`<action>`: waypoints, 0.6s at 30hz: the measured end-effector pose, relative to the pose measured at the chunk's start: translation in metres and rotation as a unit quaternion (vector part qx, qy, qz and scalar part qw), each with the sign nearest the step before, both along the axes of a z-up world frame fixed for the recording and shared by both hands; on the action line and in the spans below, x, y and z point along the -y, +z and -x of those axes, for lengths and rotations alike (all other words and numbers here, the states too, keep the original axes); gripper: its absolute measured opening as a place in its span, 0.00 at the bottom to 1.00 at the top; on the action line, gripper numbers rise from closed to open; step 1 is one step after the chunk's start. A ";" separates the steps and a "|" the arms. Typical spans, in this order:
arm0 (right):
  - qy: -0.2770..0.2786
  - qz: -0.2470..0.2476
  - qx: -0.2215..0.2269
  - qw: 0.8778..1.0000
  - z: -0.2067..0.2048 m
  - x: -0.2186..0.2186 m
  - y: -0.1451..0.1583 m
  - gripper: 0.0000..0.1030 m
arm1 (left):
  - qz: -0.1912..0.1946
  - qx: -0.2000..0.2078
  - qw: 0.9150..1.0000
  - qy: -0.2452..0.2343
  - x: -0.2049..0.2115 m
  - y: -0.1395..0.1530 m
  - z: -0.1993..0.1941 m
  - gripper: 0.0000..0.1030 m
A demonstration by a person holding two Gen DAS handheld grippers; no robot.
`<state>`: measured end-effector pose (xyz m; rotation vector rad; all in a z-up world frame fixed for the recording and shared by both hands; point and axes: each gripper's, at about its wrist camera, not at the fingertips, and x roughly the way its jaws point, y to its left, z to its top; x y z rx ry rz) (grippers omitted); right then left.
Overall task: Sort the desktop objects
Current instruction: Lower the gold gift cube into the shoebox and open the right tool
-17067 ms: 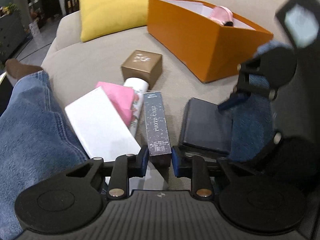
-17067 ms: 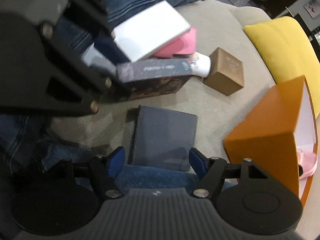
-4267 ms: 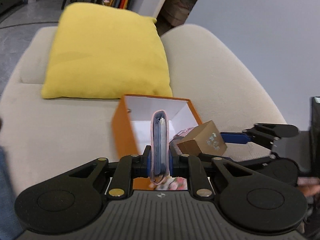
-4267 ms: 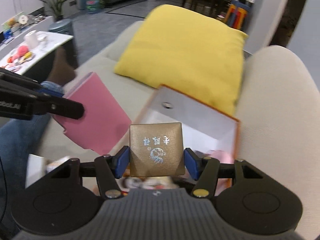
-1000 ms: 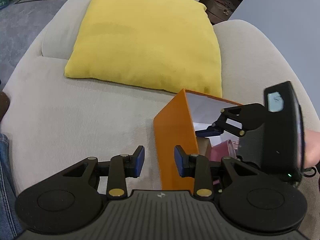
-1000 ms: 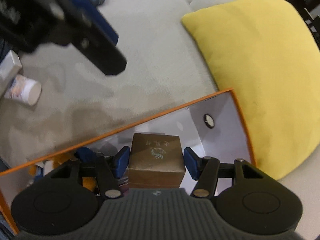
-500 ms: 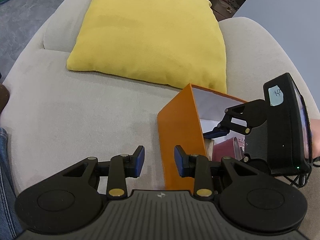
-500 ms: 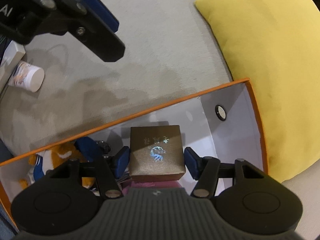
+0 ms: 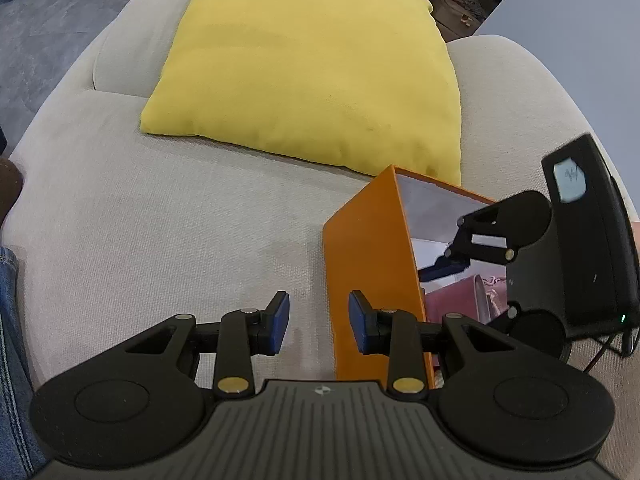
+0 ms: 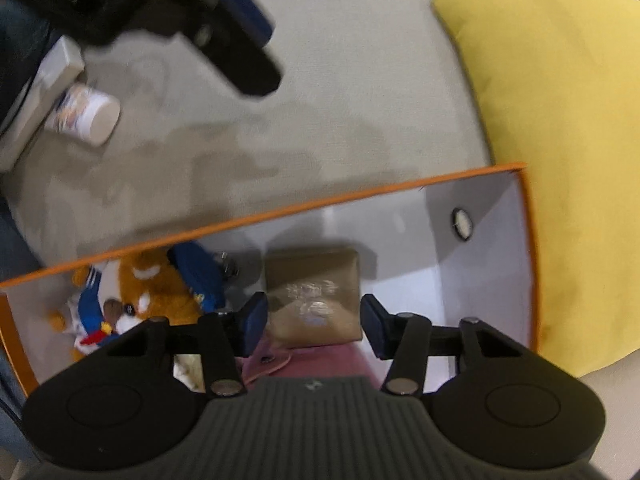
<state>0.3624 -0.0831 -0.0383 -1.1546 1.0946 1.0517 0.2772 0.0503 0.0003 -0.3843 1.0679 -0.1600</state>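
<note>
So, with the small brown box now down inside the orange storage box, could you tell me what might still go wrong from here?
1. The right gripper still straddles the small brown cardboard box; its jaws have just been closing, so lifting now might snag it.
2. The left gripper hangs right beside the orange storage box wall; a sideways move could shove it.
3. The white cylindrical bottle lies on its side on the beige sofa cushion and could roll.

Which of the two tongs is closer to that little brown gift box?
The right tongs: they hang over the orange box with the brown gift box just beneath their open tips. The left tongs sit outside the orange box, by its outer wall.
</note>
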 end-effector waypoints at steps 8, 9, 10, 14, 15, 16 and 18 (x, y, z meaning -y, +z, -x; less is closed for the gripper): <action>-0.021 -0.022 -0.029 0.999 -0.015 -0.005 -0.011 0.52 | -0.001 -0.004 1.000 0.000 0.000 -0.001 -0.001 0.35; -0.024 -0.021 -0.039 0.999 -0.014 -0.003 -0.005 0.48 | -0.002 -0.004 1.000 0.002 -0.001 -0.002 -0.001 0.35; -0.021 -0.020 -0.040 0.999 -0.013 -0.002 -0.005 0.48 | -0.002 -0.005 1.000 0.004 -0.002 -0.002 -0.002 0.35; -0.018 -0.007 -0.070 0.997 -0.010 0.004 -0.005 0.44 | 0.002 -0.010 1.000 0.009 -0.004 -0.004 -0.002 0.35; -0.021 -0.008 -0.088 0.996 -0.010 0.006 -0.004 0.40 | 0.003 -0.010 1.000 0.009 -0.004 -0.005 -0.002 0.35; -0.019 -0.008 -0.099 0.995 -0.009 0.008 -0.005 0.37 | 0.003 -0.011 1.000 0.007 -0.003 -0.005 -0.001 0.35; -0.014 -0.007 -0.089 0.996 -0.005 0.009 -0.004 0.33 | 0.004 -0.011 1.000 0.005 -0.003 -0.004 0.000 0.35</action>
